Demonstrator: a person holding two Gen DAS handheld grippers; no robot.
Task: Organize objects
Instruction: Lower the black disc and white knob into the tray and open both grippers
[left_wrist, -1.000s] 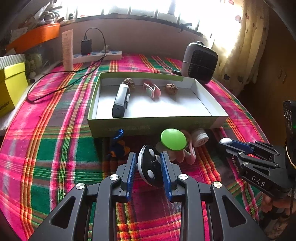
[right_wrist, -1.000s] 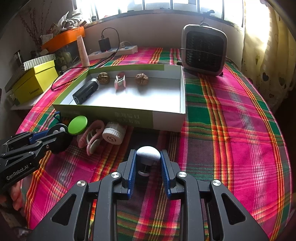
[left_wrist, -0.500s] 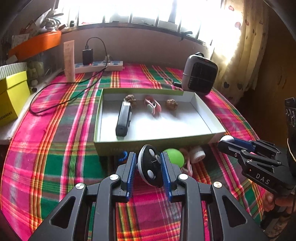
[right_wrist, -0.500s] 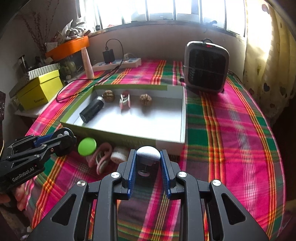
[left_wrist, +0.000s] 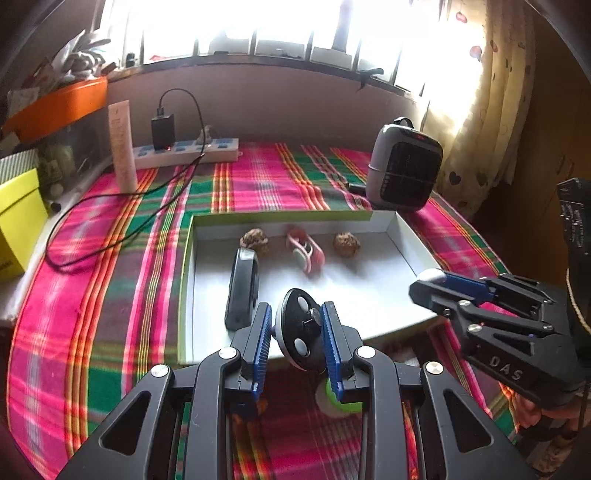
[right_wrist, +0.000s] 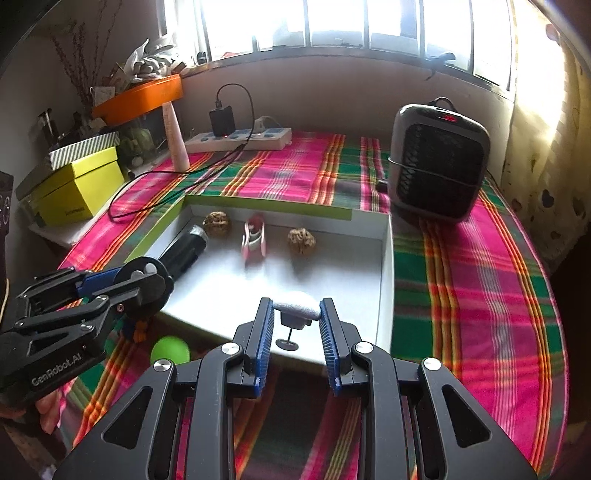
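1. Since a second ago we have lifted both tools off the surface (right_wrist: 480, 280) and carried them forward; they now hang over the near part of the white box (left_wrist: 402, 229) instead of in front of it.
2. Our left tool (left_wrist: 298, 334) is clamped on a black disc with white buttons (left_wrist: 300, 332), held on edge above the box floor, just right of the black device (left_wrist: 242, 291) lying inside.
3. Our right tool (right_wrist: 296, 321) is clamped on a small white knob (right_wrist: 297, 309) with a thin stem below it, over the box's near right area.
4. Both pieces look ready to be set down, joining the two walnut-like lumps (right_wrist: 217, 223) and the pink clip (right_wrist: 254, 236) at the back.
5. The green ball (right_wrist: 170, 350) and other small items lie outside, in front of the near wall; we judge they come next.
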